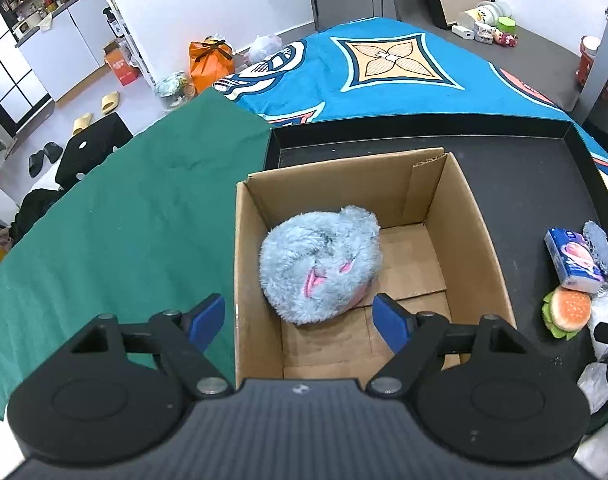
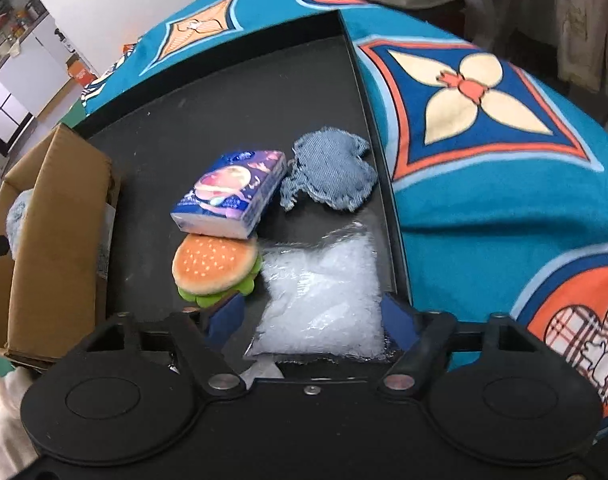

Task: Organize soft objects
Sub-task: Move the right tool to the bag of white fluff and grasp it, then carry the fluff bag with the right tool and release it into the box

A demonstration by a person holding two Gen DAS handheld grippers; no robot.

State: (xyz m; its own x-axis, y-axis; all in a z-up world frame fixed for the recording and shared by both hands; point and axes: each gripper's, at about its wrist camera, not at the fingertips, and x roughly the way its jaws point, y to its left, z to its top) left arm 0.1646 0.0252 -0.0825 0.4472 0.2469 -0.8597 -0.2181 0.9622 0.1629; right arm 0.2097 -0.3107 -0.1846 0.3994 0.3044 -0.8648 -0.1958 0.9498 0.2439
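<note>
Surface: we see a blue patterned blanket (image 1: 404, 92) with flower motifs, a green cloth (image 1: 123, 208) laid over its left part, and a shallow black tray (image 1: 504, 168) on top.
Cardboard box (image 1: 476, 240): it stands open-topped in the tray's left part, flaps gone, one wall just beside the green cloth.
Fluffy blue plush (image 1: 320, 264): it lies inside the box against the left wall, pink ear patches facing up.
Left gripper (image 1: 299, 322): we hold it above the box's near edge, blue fingers (image 1: 207, 320) spread wide and empty, the plush beyond them.
Tissue pack (image 2: 231, 196): purple-and-white wrapper with a round pink picture; the printing is too small for us to read. It rests partly on the burger.
Burger toy (image 2: 215, 270): sesame bun top and green frill, touching the tissue pack, on the tray floor.
Denim piece (image 2: 330, 168): frayed blue fabric just beside the tissue pack, near the tray's right wall.
Clear plastic bag (image 2: 320, 304): crinkled, whitish contents, lying between the burger and the tray's right wall.
Right gripper (image 2: 312, 318): we hold it low over the bag, fingers wide on either side of it, not closed on it.
</note>
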